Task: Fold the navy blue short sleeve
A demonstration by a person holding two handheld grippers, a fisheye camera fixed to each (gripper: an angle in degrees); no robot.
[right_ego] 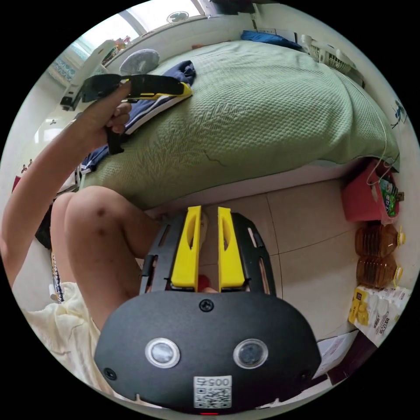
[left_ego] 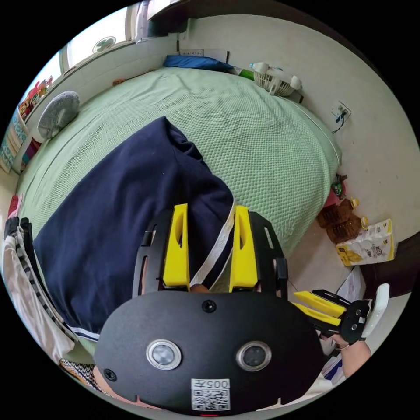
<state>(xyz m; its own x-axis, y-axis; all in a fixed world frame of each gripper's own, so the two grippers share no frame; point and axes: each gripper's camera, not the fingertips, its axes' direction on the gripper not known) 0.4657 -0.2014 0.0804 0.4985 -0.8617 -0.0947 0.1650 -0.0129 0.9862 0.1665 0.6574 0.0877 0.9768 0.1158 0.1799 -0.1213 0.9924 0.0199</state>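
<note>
The navy blue short sleeve point(left_ego: 131, 218) lies spread on the green bed cover point(left_ego: 262, 140), close to the near edge of the bed, its bulk running toward the near corner on the person's left, where other clothes point(left_ego: 30, 280) hang off the edge. One sleeve points toward the middle of the bed. In the left gripper view the left gripper point(left_ego: 209, 227) hovers over the shirt's white-trimmed edge point(left_ego: 216, 251), which runs up between its yellow jaws. The jaws stand apart with a clear gap, so the trim is framed, not pinched. The right gripper view shows that gripper point(right_ego: 175, 89) low over the shirt at the bed's edge.

The right gripper point(right_ego: 205, 227) hangs off the bed, over the tiled floor point(right_ego: 306, 227) beside the person's knee point(right_ego: 94, 205). Its jaws are nearly together with only a thin slit between them, and they hold nothing.

The step in hand looks like taking a first hold on the trimmed edge. To do it well, the left jaws should drop until the trim sits deep between them, then close on one layer only (the cover beneath is textured and could snag). The right gripper ought to come up to the same edge, further along it, so the fold is carried level and not dragged skewed.
</note>
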